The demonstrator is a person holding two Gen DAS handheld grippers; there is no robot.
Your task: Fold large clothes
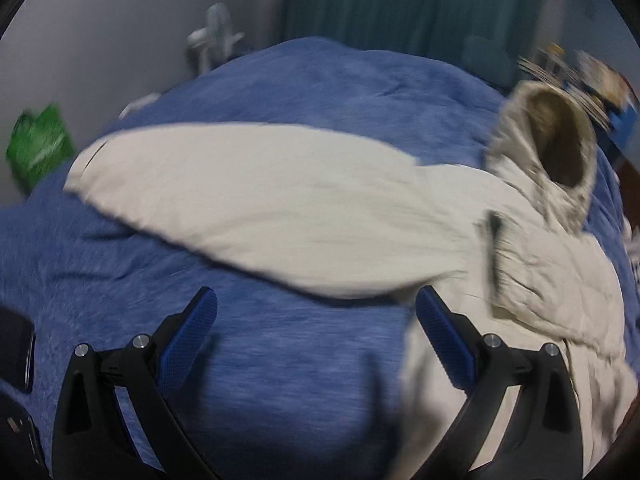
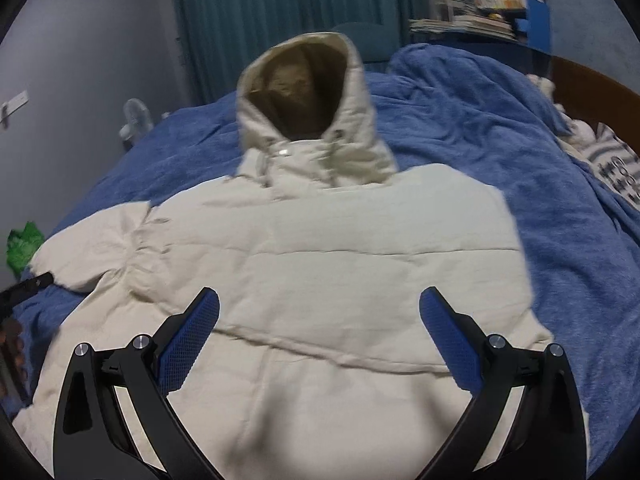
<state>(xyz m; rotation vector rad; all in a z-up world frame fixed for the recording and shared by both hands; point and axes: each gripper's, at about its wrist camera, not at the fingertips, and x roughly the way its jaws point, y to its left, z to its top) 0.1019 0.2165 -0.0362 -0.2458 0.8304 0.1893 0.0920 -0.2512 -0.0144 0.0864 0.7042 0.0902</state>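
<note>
- A green bag (image 1: pixel 38 146) sat beyond the bed's left edge, against the grey wall, with a small white fan (image 2: pixel 134 120) further along that side.
- The left gripper (image 1: pixel 316 312) hovered over the blue bedspread (image 1: pixel 256 360) with its jaws spread wide and nothing between them.
- The cream jacket's left sleeve (image 1: pixel 256 204) lay stretched flat toward the bed's left edge, just ahead of the left gripper's blue pads (image 1: pixel 192 340).
- The cream hooded jacket (image 2: pixel 320 264) lay flat on the middle of the bed, hood (image 2: pixel 304 104) toward the far edge, its brown lining showing.
- The right gripper (image 2: pixel 320 312) hung above the jacket's body, jaws wide apart, gripping nothing.
- The jacket's right side ended in a straight edge; whether a sleeve was tucked there could not be told.
- A striped garment (image 2: pixel 612 164) lay near the bed's right edge, and stacked books (image 2: pixel 480 4) stood past the far right corner.
</note>
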